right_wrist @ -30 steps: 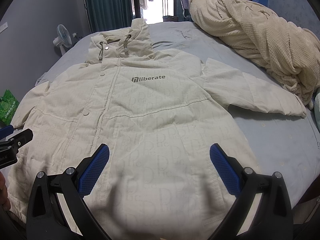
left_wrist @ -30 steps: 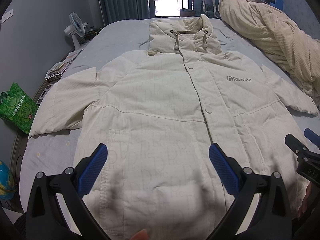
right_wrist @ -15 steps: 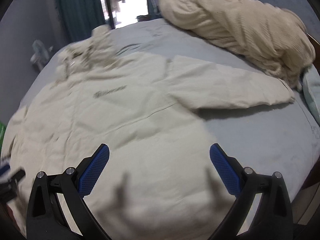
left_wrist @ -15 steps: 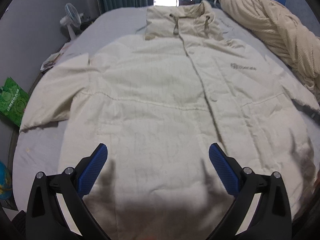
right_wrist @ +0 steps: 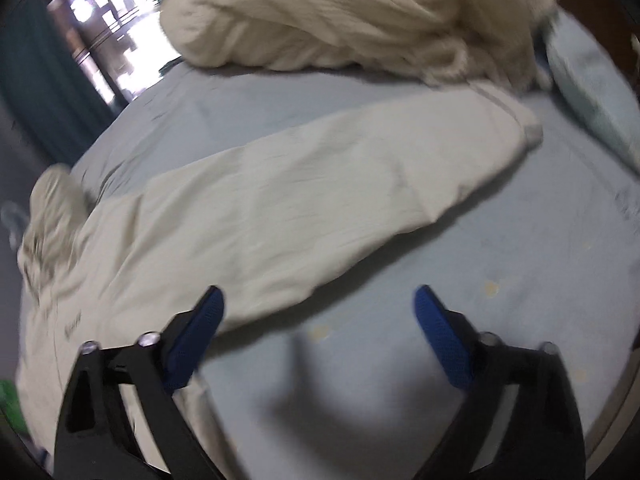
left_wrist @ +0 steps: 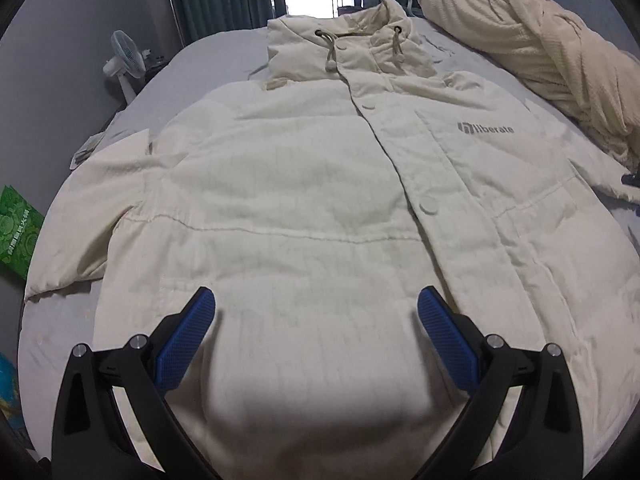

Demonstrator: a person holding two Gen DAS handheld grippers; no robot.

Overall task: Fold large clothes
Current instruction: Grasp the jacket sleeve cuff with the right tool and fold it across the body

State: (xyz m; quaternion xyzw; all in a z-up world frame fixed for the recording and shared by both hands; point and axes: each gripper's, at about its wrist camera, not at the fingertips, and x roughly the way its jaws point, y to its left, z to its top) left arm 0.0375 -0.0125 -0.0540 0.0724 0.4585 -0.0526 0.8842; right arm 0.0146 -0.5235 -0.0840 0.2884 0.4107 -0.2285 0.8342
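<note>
The cream padded hooded jacket (left_wrist: 320, 208) lies flat, front up, on the grey-blue bed (right_wrist: 500, 240). The left claw (left_wrist: 316, 320) hangs apart above its hem. The right claw (right_wrist: 318, 312), its jaws just narrowing around nothing, should pinch the outstretched sleeve (right_wrist: 360, 168) near the cuff, then fold it across the chest.

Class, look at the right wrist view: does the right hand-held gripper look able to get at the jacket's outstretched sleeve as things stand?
Probably yes. The right hand-held gripper is open and empty, its jaws having just been closing slightly, and the sleeve lies flat on the bed sheet just ahead, nothing on it.
</note>
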